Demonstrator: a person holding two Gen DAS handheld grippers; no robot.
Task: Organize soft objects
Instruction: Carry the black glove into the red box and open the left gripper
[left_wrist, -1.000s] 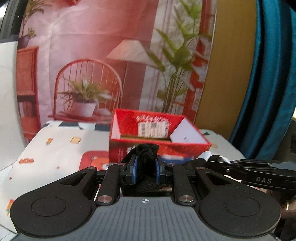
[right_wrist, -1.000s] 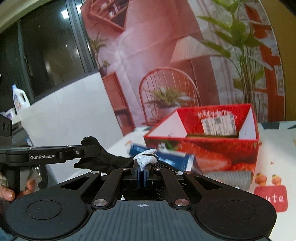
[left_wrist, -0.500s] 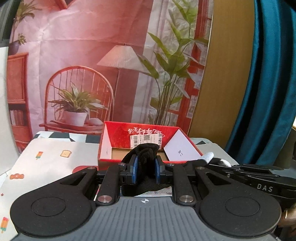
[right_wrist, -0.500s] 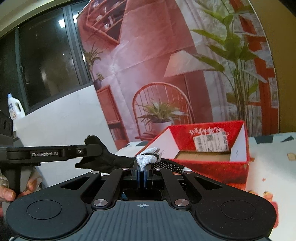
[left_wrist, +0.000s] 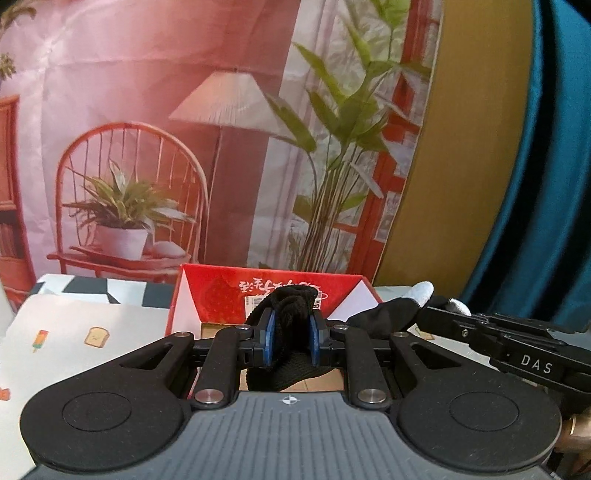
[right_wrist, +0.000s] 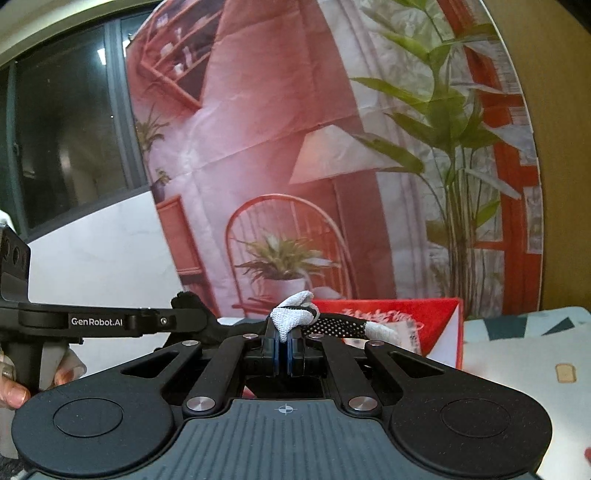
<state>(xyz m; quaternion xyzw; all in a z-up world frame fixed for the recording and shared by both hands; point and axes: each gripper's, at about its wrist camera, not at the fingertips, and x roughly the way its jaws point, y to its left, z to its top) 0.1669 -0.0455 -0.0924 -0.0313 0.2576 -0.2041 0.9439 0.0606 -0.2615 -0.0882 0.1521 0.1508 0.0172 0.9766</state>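
A black knit glove with white fingertips is held between both grippers. My left gripper (left_wrist: 289, 341) is shut on the glove's black cuff (left_wrist: 291, 325). My right gripper (right_wrist: 283, 347) is shut on a white fingertip (right_wrist: 293, 316) of the glove, whose dotted finger (right_wrist: 340, 326) trails to the right. The glove hangs above the open red cardboard box (left_wrist: 221, 291), which also shows in the right wrist view (right_wrist: 439, 317). In the left wrist view the right gripper (left_wrist: 517, 354) reaches in from the right, with the glove's white tips (left_wrist: 423, 291) beside it.
The box stands on a table with a patterned cloth (left_wrist: 81, 332). A printed backdrop (left_wrist: 184, 129) with a chair and plants hangs behind. A teal curtain (left_wrist: 546, 166) is at the right. The left gripper's body (right_wrist: 96, 321) shows at the left of the right wrist view.
Both grippers have risen and moved forward with the glove, so the box now sits lower and nearer in both views. The grips have not changed.
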